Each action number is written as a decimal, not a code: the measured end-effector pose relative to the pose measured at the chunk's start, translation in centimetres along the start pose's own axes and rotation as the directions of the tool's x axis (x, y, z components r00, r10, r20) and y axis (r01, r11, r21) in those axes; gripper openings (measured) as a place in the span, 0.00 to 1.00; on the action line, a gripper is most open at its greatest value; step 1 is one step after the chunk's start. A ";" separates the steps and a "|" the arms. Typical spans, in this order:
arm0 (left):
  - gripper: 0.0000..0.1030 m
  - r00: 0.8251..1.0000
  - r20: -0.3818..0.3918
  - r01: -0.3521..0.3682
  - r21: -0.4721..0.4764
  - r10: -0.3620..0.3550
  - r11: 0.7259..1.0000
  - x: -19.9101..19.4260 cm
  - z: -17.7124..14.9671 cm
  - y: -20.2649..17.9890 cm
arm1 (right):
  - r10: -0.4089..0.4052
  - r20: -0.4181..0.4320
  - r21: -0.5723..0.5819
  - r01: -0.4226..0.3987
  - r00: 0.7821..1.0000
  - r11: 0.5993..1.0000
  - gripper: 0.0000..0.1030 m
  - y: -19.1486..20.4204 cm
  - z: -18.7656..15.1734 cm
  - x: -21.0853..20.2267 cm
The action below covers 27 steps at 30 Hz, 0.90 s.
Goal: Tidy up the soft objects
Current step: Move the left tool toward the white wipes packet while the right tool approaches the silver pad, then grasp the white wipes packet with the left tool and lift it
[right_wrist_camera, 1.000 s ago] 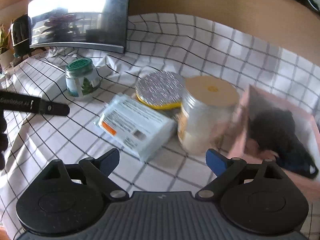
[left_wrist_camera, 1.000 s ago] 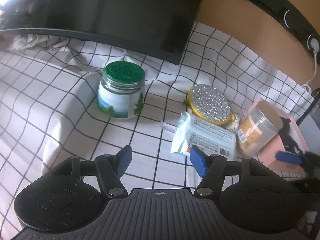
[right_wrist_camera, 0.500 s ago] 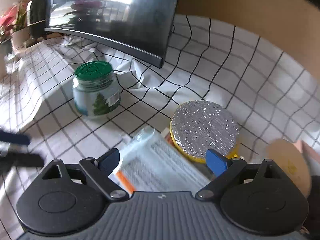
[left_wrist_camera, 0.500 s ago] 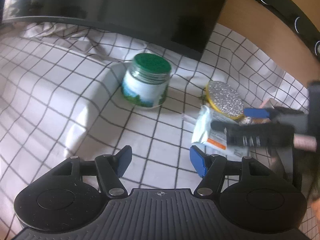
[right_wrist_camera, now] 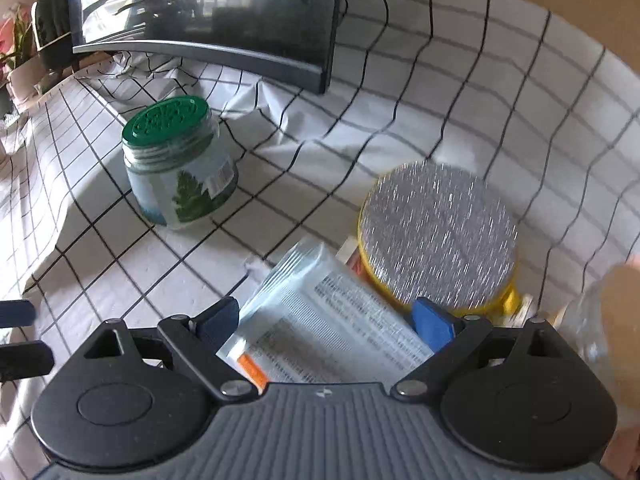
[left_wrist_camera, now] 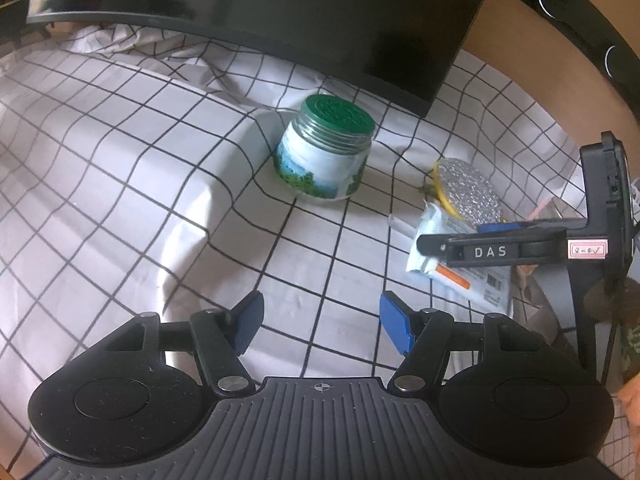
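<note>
A soft pale-blue wipes pack (right_wrist_camera: 320,320) lies on the checked cloth (right_wrist_camera: 460,100), its corner against a yellow tin with a glittery silver lid (right_wrist_camera: 436,232). My right gripper (right_wrist_camera: 326,318) is open, one finger on each side of the pack, low over it. The pack also shows in the left wrist view (left_wrist_camera: 456,256), partly hidden behind the right gripper (left_wrist_camera: 460,236). My left gripper (left_wrist_camera: 322,322) is open and empty above bare cloth, left of the pack.
A glass jar with a green lid (right_wrist_camera: 180,164) stands left of the pack, also in the left wrist view (left_wrist_camera: 326,152). A dark monitor (left_wrist_camera: 280,12) stands behind. A tan-lidded jar (right_wrist_camera: 616,300) is at the right edge, blurred. The cloth is rumpled at the left.
My right gripper has moved forward and down until its fingers straddle the wipes pack. My left gripper has drifted left, away from the pack.
</note>
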<state>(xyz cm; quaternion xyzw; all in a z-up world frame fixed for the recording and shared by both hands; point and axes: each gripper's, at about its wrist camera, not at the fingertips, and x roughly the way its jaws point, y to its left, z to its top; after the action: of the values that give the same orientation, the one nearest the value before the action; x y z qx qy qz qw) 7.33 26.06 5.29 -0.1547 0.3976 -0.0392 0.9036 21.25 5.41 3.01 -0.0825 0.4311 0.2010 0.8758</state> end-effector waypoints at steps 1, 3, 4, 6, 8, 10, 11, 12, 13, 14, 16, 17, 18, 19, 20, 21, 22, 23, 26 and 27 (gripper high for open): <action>0.67 1.000 -0.002 0.002 0.001 -0.002 1.000 0.1 0.0 -0.1 | 0.008 -0.006 0.010 -0.008 1.000 1.000 0.92 0.2 -0.3 -0.2; 0.67 1.000 -0.005 0.005 0.001 -0.005 1.000 0.2 -0.1 -0.2 | 0.037 -0.017 0.021 -0.037 0.999 0.999 0.92 0.5 -0.9 -0.6; 0.67 1.000 -0.006 0.006 0.000 -0.006 1.000 0.2 -0.1 -0.3 | 0.059 -0.027 0.032 -0.058 0.998 0.998 0.92 0.6 -1.3 -0.9; 0.67 1.000 -0.008 0.008 0.001 -0.008 1.000 0.3 -0.1 -0.3 | 0.101 -0.038 0.057 -0.099 0.994 0.993 0.92 0.8 -2.1 -1.3; 0.67 1.000 -0.007 0.012 0.003 -0.012 1.000 0.3 -0.1 -0.4 | 0.141 -0.042 0.072 -0.137 0.989 0.988 0.92 0.7 -2.8 -2.0; 0.67 1.000 -0.008 0.013 0.005 -0.013 1.000 0.3 -0.1 -0.5 | 0.133 -0.011 0.072 -0.132 0.991 0.989 0.92 0.4 -3.5 -3.0; 0.67 1.000 -0.008 0.013 0.007 -0.013 1.000 0.3 -0.1 -0.5 | 0.099 0.022 0.062 -0.100 0.995 0.993 0.92 0.2 -3.8 -3.5; 0.67 1.000 -0.010 0.015 0.009 -0.015 1.000 0.3 0.0 -0.5 | 0.059 0.055 0.052 -0.061 0.997 0.997 0.92 0.0 -4.1 -4.0; 0.67 1.000 -0.011 0.017 0.010 -0.017 1.000 0.3 -0.1 -0.6 | 0.020 0.088 0.049 -0.025 0.996 0.999 0.91 -0.2 -4.5 -4.5; 0.67 1.000 -0.014 0.020 0.013 -0.020 1.000 0.3 -0.2 -0.8 | -0.019 0.118 0.049 0.013 0.993 0.999 0.89 -0.6 -4.8 -4.9; 0.67 0.999 -0.022 0.029 0.017 -0.028 0.999 0.3 -0.3 -1.0 | -0.078 0.135 0.049 0.072 0.988 0.996 0.76 -1.1 -5.6 -5.2; 0.67 0.999 -0.027 0.036 0.020 -0.036 0.999 0.4 -0.4 -1.1 | -0.091 0.123 0.046 0.086 0.988 0.995 0.62 -1.4 -6.0 -5.1; 0.67 0.998 -0.036 0.047 0.020 -0.046 0.999 0.4 -0.5 -1.2 | -0.106 0.106 0.043 0.102 0.989 0.994 0.55 -1.5 -6.5 -5.0; 0.67 0.997 -0.047 0.059 0.019 -0.058 0.998 0.5 -0.5 -1.4 | -0.124 0.097 0.044 0.120 0.988 0.992 0.48 -1.6 -6.9 -4.9; 0.67 0.995 -0.061 0.077 0.017 -0.076 0.997 0.7 -0.6 -1.7 | -0.143 0.104 0.050 0.139 0.984 0.989 0.48 -1.7 -7.4 -5.1; 0.67 0.993 -0.073 0.093 0.015 -0.092 0.996 0.8 -0.7 -2.0 | -0.157 0.099 0.054 0.152 0.983 0.987 0.48 -1.8 -7.7 -5.2; 0.67 0.990 -0.087 0.113 0.013 -0.111 0.994 0.9 -0.8 -2.2 | -0.157 0.086 0.061 0.152 0.984 0.986 0.47 -2.0 -7.9 -5.3; 0.67 0.986 -0.102 0.132 0.011 -0.130 0.991 1.1 -1.0 -2.5 | -0.150 0.074 0.074 0.145 0.986 0.987 0.47 -2.1 -8.1 -5.2; 0.67 0.978 -0.134 0.165 0.012 -0.162 0.986 1.7 -1.4 -3.7 | -0.116 0.051 0.090 0.111 0.992 0.990 0.47 -2.4 -9.1 -5.5; 0.67 0.976 -0.140 0.173 0.016 -0.169 0.985 1.9 -1.5 -4.0 | -0.092 0.044 0.098 0.087 0.995 0.991 0.47 -2.4 -9.5 -5.6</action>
<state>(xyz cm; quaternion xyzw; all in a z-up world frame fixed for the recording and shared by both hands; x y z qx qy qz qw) 7.73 21.53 4.28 -0.1725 0.4437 -0.1329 0.8693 12.33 -1.39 1.54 -0.0546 0.4147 0.1425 0.8971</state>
